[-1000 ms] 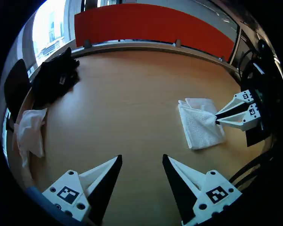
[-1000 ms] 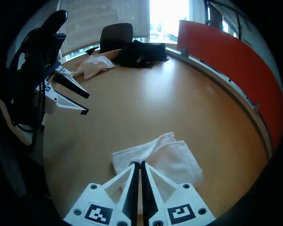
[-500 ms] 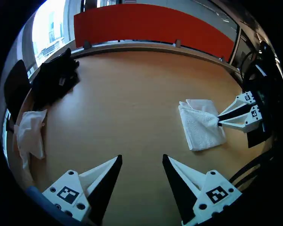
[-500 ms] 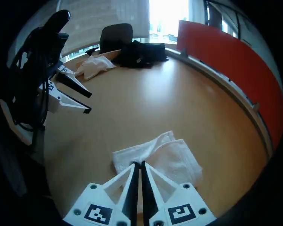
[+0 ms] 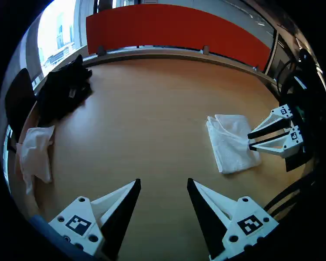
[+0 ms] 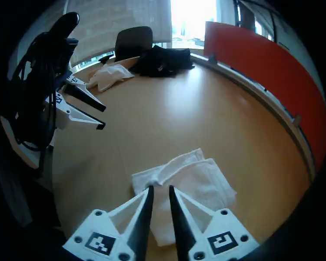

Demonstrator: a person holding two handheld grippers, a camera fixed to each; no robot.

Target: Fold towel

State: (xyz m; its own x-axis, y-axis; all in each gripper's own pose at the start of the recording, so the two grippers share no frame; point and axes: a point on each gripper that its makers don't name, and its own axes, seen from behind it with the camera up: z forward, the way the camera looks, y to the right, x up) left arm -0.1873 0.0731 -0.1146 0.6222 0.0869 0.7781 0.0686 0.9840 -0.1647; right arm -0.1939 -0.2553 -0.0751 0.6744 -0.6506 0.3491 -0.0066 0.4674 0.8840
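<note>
A white towel lies folded on the wooden table, with one raised fold along its near side. My right gripper sits low at the towel's edge, its fingers slightly apart and nothing pinched between them; the left gripper view has it at the towel's right side. My left gripper hangs open over bare table, well away from the towel, and appears at the left in the right gripper view.
A black bag and a crumpled white cloth lie at the table's far end by a dark chair. A red partition runs along one table edge. Dark cables hang beside the left gripper.
My right gripper was shut on the towel's edge; its fingers have parted and let go. The towel has settled flatter. The left gripper has barely moved.
</note>
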